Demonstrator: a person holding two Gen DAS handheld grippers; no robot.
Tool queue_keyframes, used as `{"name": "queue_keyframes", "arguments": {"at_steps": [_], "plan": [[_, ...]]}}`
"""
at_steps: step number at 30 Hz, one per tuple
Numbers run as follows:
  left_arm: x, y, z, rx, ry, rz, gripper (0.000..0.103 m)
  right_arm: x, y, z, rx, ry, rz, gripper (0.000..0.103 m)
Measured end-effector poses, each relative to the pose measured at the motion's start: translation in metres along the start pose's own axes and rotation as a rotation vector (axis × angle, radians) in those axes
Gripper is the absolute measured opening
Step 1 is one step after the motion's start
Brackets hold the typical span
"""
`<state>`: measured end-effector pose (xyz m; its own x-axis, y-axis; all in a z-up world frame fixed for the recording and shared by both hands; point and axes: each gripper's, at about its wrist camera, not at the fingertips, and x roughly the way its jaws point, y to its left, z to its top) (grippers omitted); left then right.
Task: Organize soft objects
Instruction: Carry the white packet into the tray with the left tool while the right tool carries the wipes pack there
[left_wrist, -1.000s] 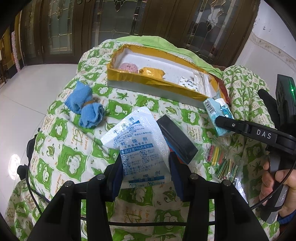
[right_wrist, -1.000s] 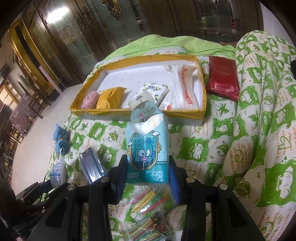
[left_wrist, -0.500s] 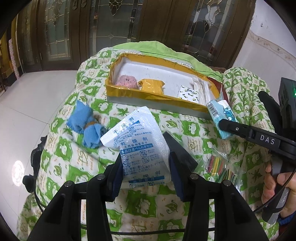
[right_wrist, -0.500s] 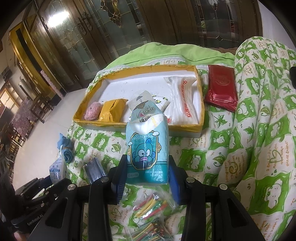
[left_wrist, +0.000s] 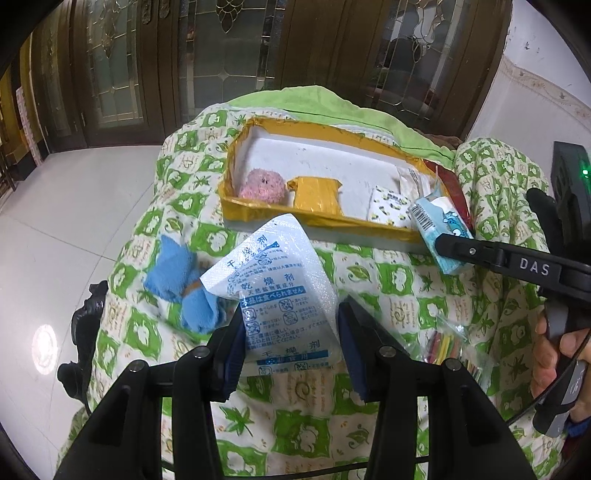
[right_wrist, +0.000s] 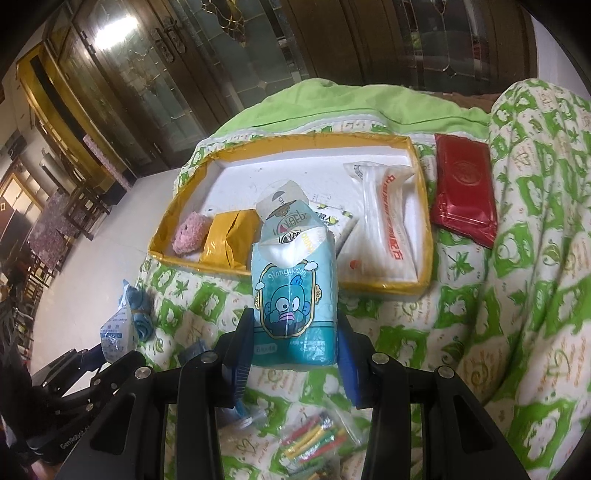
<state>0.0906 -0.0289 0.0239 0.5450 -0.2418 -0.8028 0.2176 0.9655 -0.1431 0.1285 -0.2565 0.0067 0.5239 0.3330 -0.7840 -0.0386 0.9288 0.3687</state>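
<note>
Above a green quilt (left_wrist: 388, 273), a sachet (left_wrist: 280, 295) is gripped by the left claw (left_wrist: 290, 343), a tissue pack (right_wrist: 295, 295) by the right claw (right_wrist: 295, 354).

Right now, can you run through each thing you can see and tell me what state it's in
Left gripper: shut on the desiccant pack, held above the quilt.
Right gripper: shut on the tissue pack, held upright.
Yellow tray: open-topped, partly filled.
Pink plush: lying in the tray.
Red pouch: flat on the quilt, outside the tray.
Blue socks: bundled on the quilt.
</note>
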Motion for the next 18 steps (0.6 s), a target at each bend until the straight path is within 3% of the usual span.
{"name": "queue_keyframes", "arguments": {"at_steps": [18], "plan": [[0.028,0.003,0.084,0.024,0.006,-0.01,0.046,0.049,0.01,0.076,0.009,0.058,0.004,0.044]]}}
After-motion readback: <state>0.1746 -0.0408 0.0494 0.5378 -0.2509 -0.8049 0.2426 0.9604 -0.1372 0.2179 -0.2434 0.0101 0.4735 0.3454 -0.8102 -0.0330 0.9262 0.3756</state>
